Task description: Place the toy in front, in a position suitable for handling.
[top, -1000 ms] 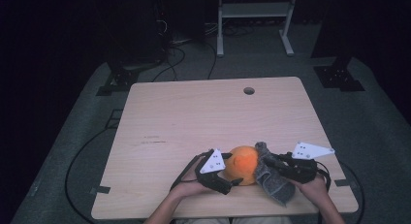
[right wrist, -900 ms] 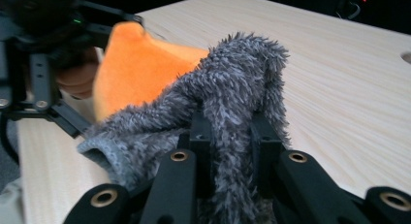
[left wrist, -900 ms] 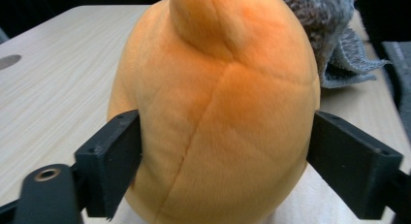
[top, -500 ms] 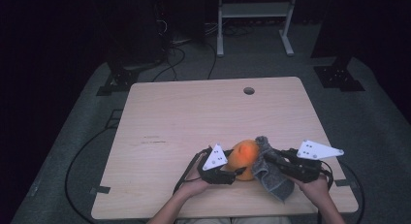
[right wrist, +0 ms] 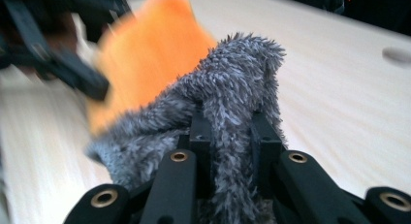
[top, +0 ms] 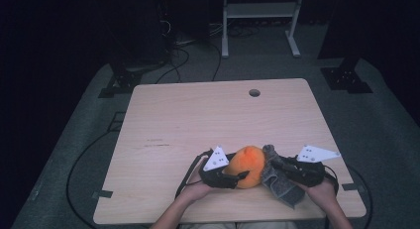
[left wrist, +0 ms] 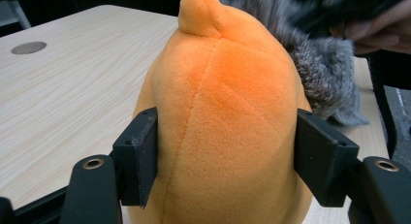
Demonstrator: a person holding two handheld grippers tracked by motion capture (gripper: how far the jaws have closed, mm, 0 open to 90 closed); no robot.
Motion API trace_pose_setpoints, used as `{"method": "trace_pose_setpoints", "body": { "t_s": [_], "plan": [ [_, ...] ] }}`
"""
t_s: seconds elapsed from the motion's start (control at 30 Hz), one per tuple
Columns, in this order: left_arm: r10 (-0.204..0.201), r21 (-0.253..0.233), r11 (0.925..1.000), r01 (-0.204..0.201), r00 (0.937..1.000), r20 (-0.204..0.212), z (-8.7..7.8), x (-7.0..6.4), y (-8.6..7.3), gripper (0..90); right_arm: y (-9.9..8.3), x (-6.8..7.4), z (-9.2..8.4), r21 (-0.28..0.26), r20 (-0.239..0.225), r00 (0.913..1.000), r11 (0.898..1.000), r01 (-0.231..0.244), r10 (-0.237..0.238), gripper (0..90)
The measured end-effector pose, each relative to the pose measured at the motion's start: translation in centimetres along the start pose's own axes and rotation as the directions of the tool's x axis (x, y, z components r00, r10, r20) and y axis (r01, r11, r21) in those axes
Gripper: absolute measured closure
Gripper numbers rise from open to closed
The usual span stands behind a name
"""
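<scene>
An orange plush toy (top: 248, 164) sits near the table's front edge, between my two grippers. My left gripper (top: 241, 176) is shut on it; in the left gripper view its jaws press both sides of the orange plush toy (left wrist: 228, 127). A grey furry cloth (top: 277, 177) hangs against the toy's right side. My right gripper (top: 277, 165) is shut on a fold of it. In the right gripper view the grey furry cloth (right wrist: 232, 112) bunches between the jaws, with the orange plush toy (right wrist: 145, 54) blurred behind it.
The light wooden table (top: 198, 125) has a round cable hole (top: 254, 92) near its far edge. Cables (top: 74, 164) trail over the grey floor at the left. A white metal stand (top: 257, 11) is beyond the table.
Both grippers, the toy and the cloth have shifted slightly right and a little away from the front edge. The grips look the same.
</scene>
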State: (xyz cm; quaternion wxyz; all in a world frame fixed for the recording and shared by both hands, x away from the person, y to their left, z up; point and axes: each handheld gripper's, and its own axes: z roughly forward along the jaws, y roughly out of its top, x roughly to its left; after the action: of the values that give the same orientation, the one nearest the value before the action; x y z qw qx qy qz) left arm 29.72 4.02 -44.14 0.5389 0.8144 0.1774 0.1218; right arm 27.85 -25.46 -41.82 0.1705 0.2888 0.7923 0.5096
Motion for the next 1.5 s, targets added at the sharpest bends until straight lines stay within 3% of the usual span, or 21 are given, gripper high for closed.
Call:
{"method": "trace_pose_setpoints", "body": {
  "t_s": [0.03, 0.13, 0.17, 0.23, 0.27, 0.3, 0.37, 0.47, 0.5, 0.53, 0.63, 0.7, 0.8, 1.0, 1.07, 1.13, 1.2, 1.27, 1.37, 1.47, 1.5],
  "plan": [
    [0.023, 0.001, 0.9997, -0.023, 0.9996, 0.016, 0.3, -0.3, 0.0, 30.4, 1.2, 0.8, -0.3, -0.077, -0.04, 0.9991, 0.997, 0.014, -0.017, 75.5],
    [0.056, -0.003, 0.9984, -0.056, 0.9974, 0.044, 0.3, -0.5, 0.1, 25.8, 2.1, 1.6, 0.2, -0.073, -0.061, 0.9967, 0.996, 0.048, -0.052, 75.4],
    [0.051, -0.02, 0.9986, -0.05, 0.9974, 0.051, -0.2, -0.1, 0.1, 18.0, 1.6, 1.9, 1.0, -0.035, -0.057, 0.9947, 0.996, 0.084, -0.086, 75.4],
    [0.026, -0.024, 0.9994, -0.025, 0.9989, 0.04, -0.3, 0.2, 0.1, 10.7, 0.9, 1.5, 1.0, -0.047, -0.084, 0.9958, 0.998, 0.033, -0.036, 75.4],
    [-0.006, -0.003, 1.0, 0.006, 0.9992, 0.04, -0.1, 0.8, -0.1, 8.7, 0.8, 1.4, 0.8, -0.045, -0.083, 0.996, 0.999, 0.027, -0.031, 75.4],
    [-0.006, -0.003, 1.0, 0.006, 0.9992, 0.04, -0.1, 0.8, -0.1, 7.8, 0.8, 1.4, 0.8, -0.045, -0.083, 0.996, 0.999, 0.027, -0.031, 75.4],
    [-0.018, 0.043, 0.999, 0.016, 0.9981, 0.058, 0.6, 0.8, -0.3, 7.9, 0.7, 1.4, 0.4, -0.034, -0.073, 0.996, 0.998, 0.049, -0.051, 75.4],
    [0.01, 0.041, 0.9991, -0.011, 0.999, 0.043, 1.1, -0.1, -0.3, 17.4, 0.7, 0.7, -0.2, 0.011, -0.044, 0.9958, 0.997, 0.081, -0.08, 75.4],
    [0.01, 0.041, 0.9991, -0.011, 0.999, 0.043, 1.1, -0.1, -0.3, 17.9, 0.7, 0.7, -0.2, 0.011, -0.044, 0.9958, 0.997, 0.081, -0.08, 75.4],
    [0.033, 0.041, 0.9985, -0.034, 0.9985, 0.044, 1.4, -0.6, -0.2, 18.0, 0.9, 0.0, -0.9, 0.02, -0.007, 0.9984, 0.998, 0.056, -0.056, 75.4],
    [0.044, 0.037, 0.9983, -0.045, 0.9979, 0.049, 1.5, -0.8, -0.3, 17.9, 1.5, 0.4, -1.5, -0.036, -0.021, 0.998, 0.998, 0.058, -0.059, 75.4],
    [0.051, 0.034, 0.998, -0.053, 0.9971, 0.056, 1.7, -0.9, -0.2, 17.9, 2.4, 1.2, -1.5, -0.078, -0.061, 0.9953, 0.994, 0.071, -0.075, 75.0],
    [0.045, 0.036, 0.9982, -0.048, 0.997, 0.062, 1.6, -0.9, -0.4, 18.6, 2.9, 2.2, -0.7, -0.047, -0.059, 0.9896, 0.991, 0.129, -0.131, 74.9],
    [0.031, 0.032, 0.9989, -0.034, 0.9969, 0.072, 1.6, -1.0, -0.5, 20.2, 0.8, 0.4, -1.0, -0.022, -0.052, 0.998, 0.999, 0.036, -0.037, 75.1],
    [0.045, 0.026, 0.9986, -0.047, 0.9965, 0.07, 1.8, -1.2, -0.5, 19.3, 1.0, 0.4, -1.6, -0.021, -0.028, 0.9987, 0.999, 0.042, -0.042, 75.1],
    [0.075, 0.029, 0.9966, -0.077, 0.9939, 0.081, 1.8, -1.3, -0.4, 16.7, 1.5, 0.7, -1.8, -0.043, -0.038, 0.9976, 0.997, 0.057, -0.059, 74.9],
    [0.112, 0.037, 0.9928, -0.114, 0.9911, 0.072, 1.7, -1.2, -0.3, 11.6, 1.8, 1.1, -1.3, -0.023, -0.064, 0.9953, 0.997, 0.072, -0.074, 74.9],
    [0.091, 0.025, 0.9953, -0.093, 0.9928, 0.078, 1.4, -0.7, -0.2, 9.4, 1.5, 0.9, -0.6, -0.008, -0.068, 0.9944, 0.997, 0.081, -0.081, 74.9],
    [0.046, 0.042, 0.9979, -0.049, 0.9963, 0.073, 1.4, -0.2, -0.2, 5.3, 1.1, 0.5, -0.8, -0.007, -0.087, 0.9952, 0.999, 0.044, -0.044, 75.0],
    [0.08, 0.078, 0.9931, -0.087, 0.9929, 0.088, 2.3, -0.7, -0.6, 2.4, 0.8, 0.5, -0.9, -0.007, -0.111, 0.9933, 1.0, 0.03, -0.031, 74.6],
    [0.089, 0.082, 0.9921, -0.095, 0.9934, 0.072, 2.5, -0.9, -0.7, 1.7, 0.7, 0.5, -0.8, -0.007, -0.112, 0.9932, 1.0, 0.029, -0.03, 74.6]
  ]
}}
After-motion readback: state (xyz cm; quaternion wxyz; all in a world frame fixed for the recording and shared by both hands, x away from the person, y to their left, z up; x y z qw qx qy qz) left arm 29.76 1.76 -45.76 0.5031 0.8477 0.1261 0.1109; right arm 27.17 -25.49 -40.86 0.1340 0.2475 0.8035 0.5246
